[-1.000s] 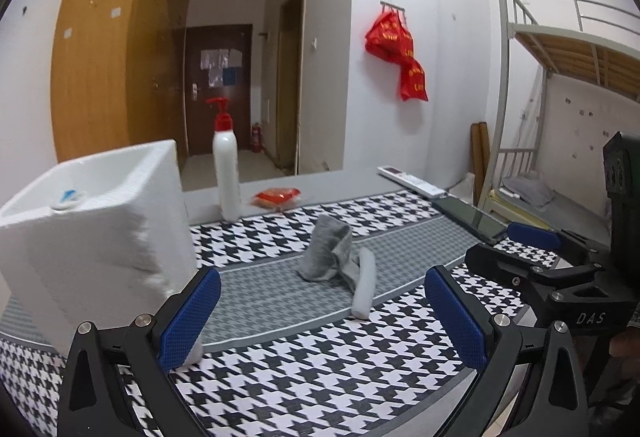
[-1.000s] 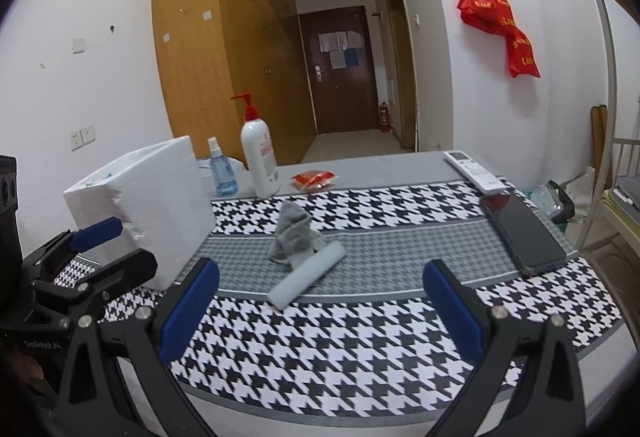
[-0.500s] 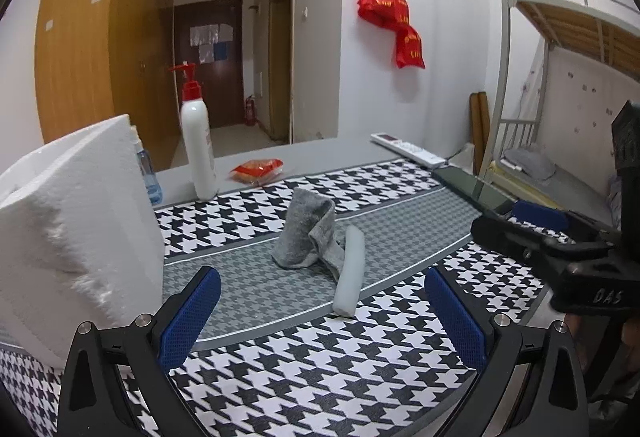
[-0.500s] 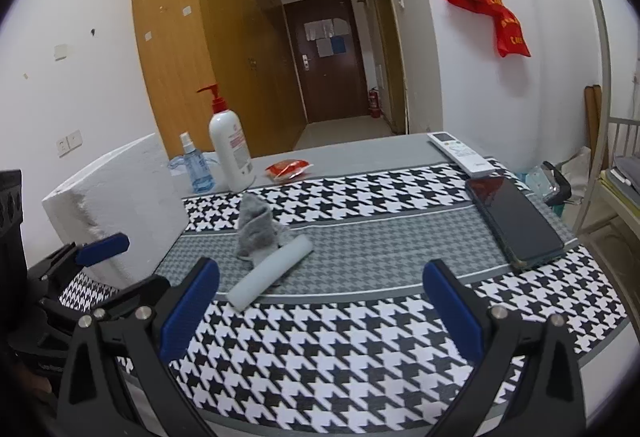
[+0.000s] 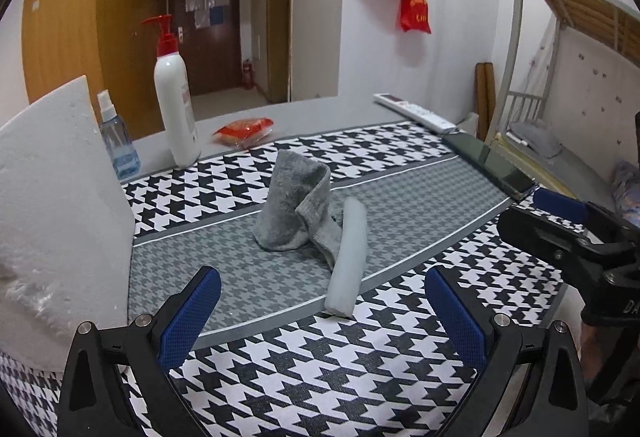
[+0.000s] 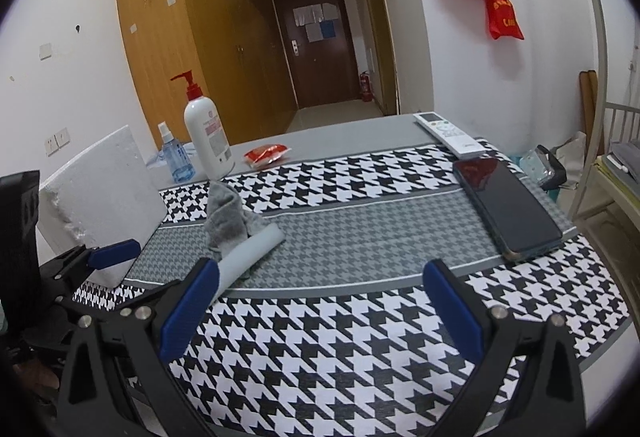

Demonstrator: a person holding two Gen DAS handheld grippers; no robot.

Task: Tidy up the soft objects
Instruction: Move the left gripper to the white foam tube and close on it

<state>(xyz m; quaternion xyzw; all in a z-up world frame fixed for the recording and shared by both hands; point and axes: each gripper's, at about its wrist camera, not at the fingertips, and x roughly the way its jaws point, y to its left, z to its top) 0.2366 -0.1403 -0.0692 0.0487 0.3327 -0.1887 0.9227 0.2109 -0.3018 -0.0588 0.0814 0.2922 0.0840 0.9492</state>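
Two soft things: neither the grey sock (image 5: 294, 205) nor the pale foam roll (image 5: 348, 257) has been picked up; they lie touching, mid-surface on the grey band of the houndstooth cloth (image 5: 320, 365).
Done so far: nothing, by your view; sorting has yet to start, and the likely bin is the white foam box (image 5: 60, 205).
Left edge: that box stands just beside your left gripper (image 5: 320, 317), so there is little room to swing left.
Left gripper jaws: wide apart, empty, pointed at the sock and roll.
Middle: open cloth between you and the pair; the pump bottle (image 5: 176, 105), spray bottle (image 5: 118, 149) and red packet (image 5: 244, 129) sit behind, well clear.
Right gripper (image 6: 320, 313) jaws: wide apart, empty; the roll's near end sits by its left pad.
Right edge: the phone (image 6: 508, 205) and remote (image 6: 448, 133) lie near the surface's rim; keep sweeps short there.
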